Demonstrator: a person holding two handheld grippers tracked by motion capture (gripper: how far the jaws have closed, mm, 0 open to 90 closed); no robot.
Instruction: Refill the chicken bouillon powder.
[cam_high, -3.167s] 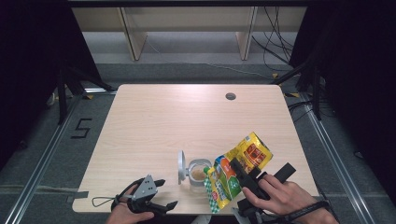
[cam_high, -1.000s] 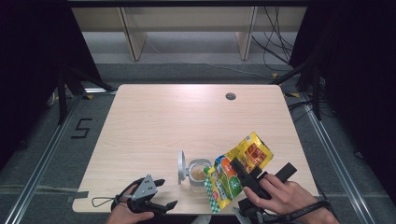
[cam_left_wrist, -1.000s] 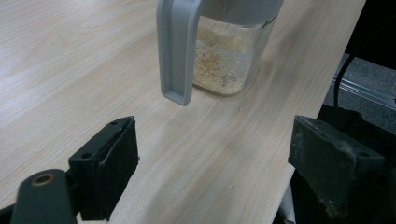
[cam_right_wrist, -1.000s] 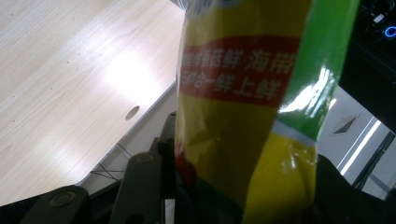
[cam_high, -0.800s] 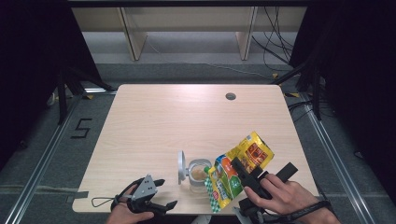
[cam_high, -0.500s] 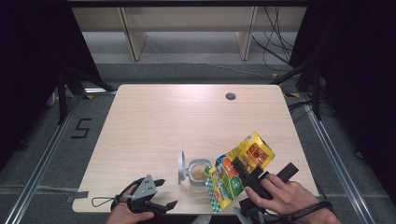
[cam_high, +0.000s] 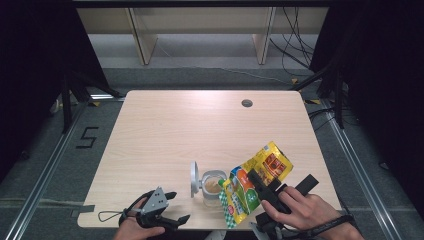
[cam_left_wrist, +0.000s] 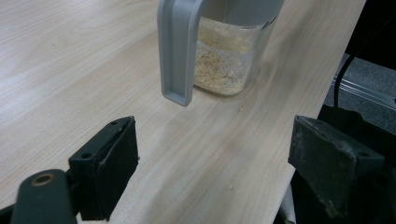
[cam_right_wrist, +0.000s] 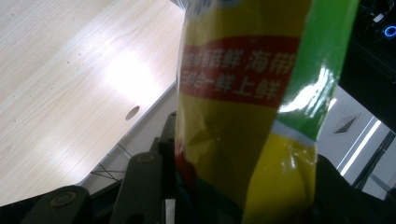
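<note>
both grippers sit at the near edge of the table (cam_high: 165, 130) in the high view. my right gripper (cam_high: 260, 182) is clamped on a yellow and green bag (cam_high: 252, 182), tipped on a slant with its lower end over a clear jar (cam_high: 212, 187). the jar stands near the front edge, a little right of centre, with pale powder in it and a grey lid (cam_high: 193, 178) standing up on its left side. my right hand (cam_high: 305, 212) wraps the tool's body. my left gripper (cam_high: 167, 207) rests low at the front left, apart from the jar, with my left hand (cam_high: 131, 229) behind it.

from the left gripper view, my jaws stand wide apart with nothing between them but bare table. the jar is just ahead, pale crumbly powder in its bottom, and the grey lid hangs down in front of it.

from the right gripper view, the bag fills the gap between my jaws, pinched there, glossy yellow with a red band of white print and a green strip. the table lies behind it at the left.
</note>
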